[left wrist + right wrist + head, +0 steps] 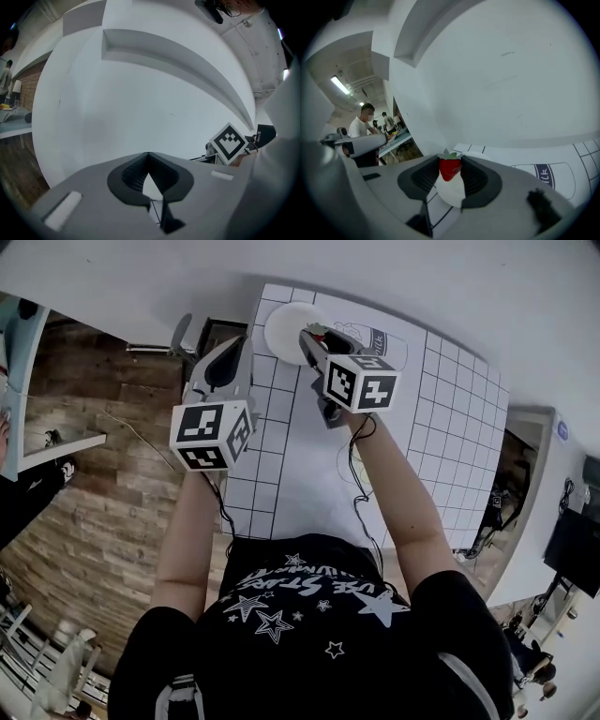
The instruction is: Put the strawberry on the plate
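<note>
White grid-lined tabletop [309, 474] carries a round white plate [286, 332] at its 12 o'clock end. Right gripper [450, 163] clamps the red, green-leafed strawberry [449, 169] above that plate. Left gripper [148, 157], at the plate's 8 o'clock, has its jaws closed together, empty.

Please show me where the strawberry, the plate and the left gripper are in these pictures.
strawberry [450, 169], right gripper view, middle of its red body.
plate [281, 332], head view, its bare white surface.
left gripper [148, 155], left gripper view, where its shut jaw tips meet.
</note>
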A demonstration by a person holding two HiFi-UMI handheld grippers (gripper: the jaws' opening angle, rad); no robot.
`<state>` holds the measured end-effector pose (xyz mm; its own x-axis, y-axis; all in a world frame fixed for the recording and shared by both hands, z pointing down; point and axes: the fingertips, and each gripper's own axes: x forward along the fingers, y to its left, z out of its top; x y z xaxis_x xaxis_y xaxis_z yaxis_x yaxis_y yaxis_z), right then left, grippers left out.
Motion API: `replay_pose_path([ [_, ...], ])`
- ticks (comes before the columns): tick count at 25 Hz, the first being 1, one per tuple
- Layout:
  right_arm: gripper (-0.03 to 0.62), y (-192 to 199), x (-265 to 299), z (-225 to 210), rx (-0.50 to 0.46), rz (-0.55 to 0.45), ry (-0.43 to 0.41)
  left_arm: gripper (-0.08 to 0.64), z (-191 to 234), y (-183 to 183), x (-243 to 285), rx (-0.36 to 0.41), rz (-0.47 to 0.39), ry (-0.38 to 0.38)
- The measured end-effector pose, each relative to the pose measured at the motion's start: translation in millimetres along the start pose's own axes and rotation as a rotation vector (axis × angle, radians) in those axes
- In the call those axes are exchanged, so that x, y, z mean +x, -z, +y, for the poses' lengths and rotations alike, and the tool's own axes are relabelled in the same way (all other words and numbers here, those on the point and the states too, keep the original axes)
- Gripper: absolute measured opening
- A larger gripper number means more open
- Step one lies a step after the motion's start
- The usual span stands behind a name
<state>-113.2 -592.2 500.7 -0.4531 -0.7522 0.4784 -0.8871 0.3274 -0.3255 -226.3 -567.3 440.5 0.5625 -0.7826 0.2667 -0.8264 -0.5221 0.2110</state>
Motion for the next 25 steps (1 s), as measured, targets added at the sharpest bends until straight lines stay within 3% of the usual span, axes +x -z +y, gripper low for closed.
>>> replay_pose_path([
  [15,0.147,45,51,-18,-0.076,0.172,0.05,0.009,11,40,17,-0.084,0.068,0.021],
  [25,0.158,50,29,-2,-0.089,0.158,0.064,0.009,-4,45,-14,-0.077,0.05,0.05],
])
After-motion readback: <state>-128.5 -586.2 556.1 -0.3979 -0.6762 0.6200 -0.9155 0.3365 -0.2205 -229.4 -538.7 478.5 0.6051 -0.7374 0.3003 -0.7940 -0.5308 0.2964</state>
